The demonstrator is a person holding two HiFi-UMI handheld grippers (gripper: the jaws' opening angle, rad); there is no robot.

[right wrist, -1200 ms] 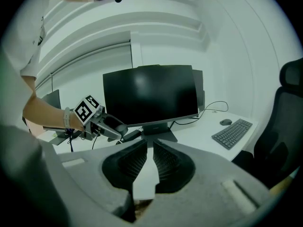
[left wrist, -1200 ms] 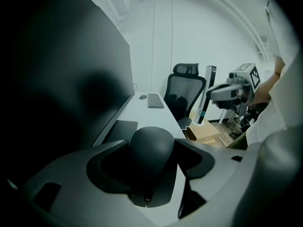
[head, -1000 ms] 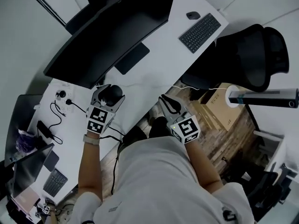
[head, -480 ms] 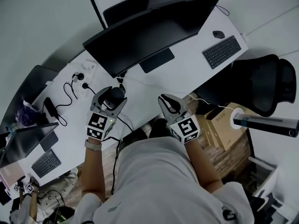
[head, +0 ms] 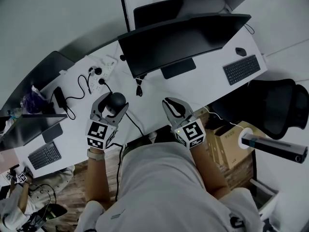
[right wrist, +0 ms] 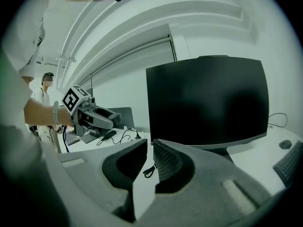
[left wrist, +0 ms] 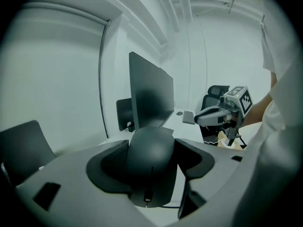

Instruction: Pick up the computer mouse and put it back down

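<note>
Computer mouse [left wrist: 150, 155] in left tongs [head: 112, 103]; right tongs [right wrist: 147, 149] closed

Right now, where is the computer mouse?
In the head view the computer mouse is left of centre, gripped between the jaws of the left gripper, over the white desk, on the near side of the large dark monitor.

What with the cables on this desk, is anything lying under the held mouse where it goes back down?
Nothing visible does. The left tool grips the mouse over bare white desk; only a thin black cable runs beside it.
</note>
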